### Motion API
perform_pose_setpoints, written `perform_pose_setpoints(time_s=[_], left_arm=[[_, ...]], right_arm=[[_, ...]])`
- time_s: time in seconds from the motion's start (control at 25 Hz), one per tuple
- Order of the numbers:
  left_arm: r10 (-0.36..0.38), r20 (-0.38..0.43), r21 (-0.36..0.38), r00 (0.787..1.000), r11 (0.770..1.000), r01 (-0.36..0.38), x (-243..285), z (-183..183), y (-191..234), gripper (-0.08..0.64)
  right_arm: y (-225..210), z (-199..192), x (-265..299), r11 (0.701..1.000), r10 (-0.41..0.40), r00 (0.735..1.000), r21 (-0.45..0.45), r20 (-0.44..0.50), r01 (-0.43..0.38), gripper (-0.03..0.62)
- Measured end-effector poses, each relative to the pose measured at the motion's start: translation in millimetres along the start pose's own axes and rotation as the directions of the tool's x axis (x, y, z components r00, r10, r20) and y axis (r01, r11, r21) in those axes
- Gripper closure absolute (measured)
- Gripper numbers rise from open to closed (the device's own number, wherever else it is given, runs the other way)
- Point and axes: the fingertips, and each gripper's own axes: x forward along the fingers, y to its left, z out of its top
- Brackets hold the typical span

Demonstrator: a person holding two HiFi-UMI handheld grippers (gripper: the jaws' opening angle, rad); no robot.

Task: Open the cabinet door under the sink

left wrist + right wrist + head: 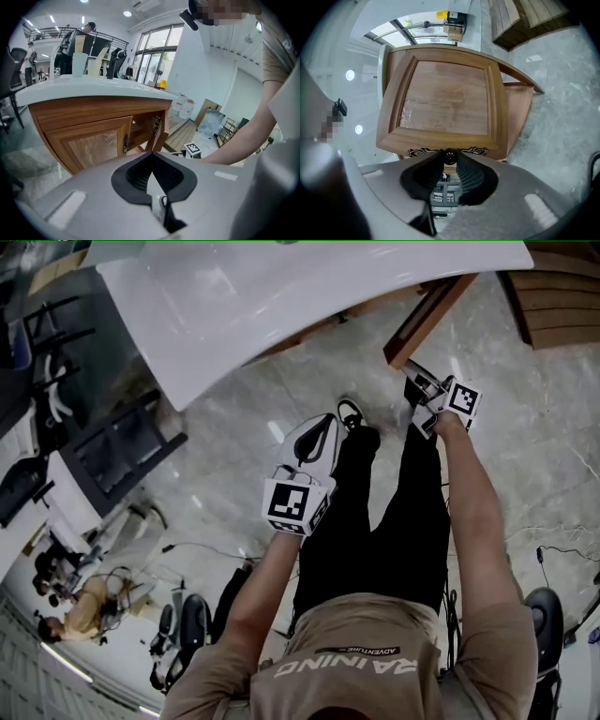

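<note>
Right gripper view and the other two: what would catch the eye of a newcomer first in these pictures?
First, the wooden cabinet door, which fills the right gripper view and stands open, with the right gripper clamped on its round knob. Next, in the head view, the broad white countertop across the top. The left gripper hangs shut and empty in front of the person's legs.

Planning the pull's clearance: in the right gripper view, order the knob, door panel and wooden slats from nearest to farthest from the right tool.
1. knob: held in the right tool, bottom centre.
2. door panel: just above, centre.
3. wooden slats: far off, top right.
</note>
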Motion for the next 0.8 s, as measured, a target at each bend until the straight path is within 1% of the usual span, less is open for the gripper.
perform_pose_setpoints(time_s=[0.12, 0.4, 0.6, 0.8], left_arm=[[0.000, -0.017, -0.003, 1.000, 1.000, 0.000, 4.1, -2.8, -18.0, 0.541], [-0.015, -0.029, 0.002, 0.999, 1.000, 0.016, 25.4, 3.4, -60.4, 0.543], [-0.056, -0.048, 0.035, 0.997, 0.998, 0.058, 54.3, 11.3, -100.9, 0.543], [-0.107, -0.075, 0.042, 0.991, 0.993, 0.110, 90.3, 19.7, -142.7, 0.541]], right_arm=[[2.2, -0.7, -15.0, 1.000, 0.007, 0.998, -0.012, -0.061, -0.008, 0.508], [-4.0, 5.0, -69.5, 1.000, -0.016, 0.990, -0.005, -0.140, 0.016, 0.508], [-11.5, 31.4, -127.6, 0.999, -0.048, 0.988, -0.023, -0.146, 0.045, 0.509], [-21.4, 55.5, -156.2, 0.991, -0.111, 0.970, -0.093, -0.218, 0.092, 0.509]])
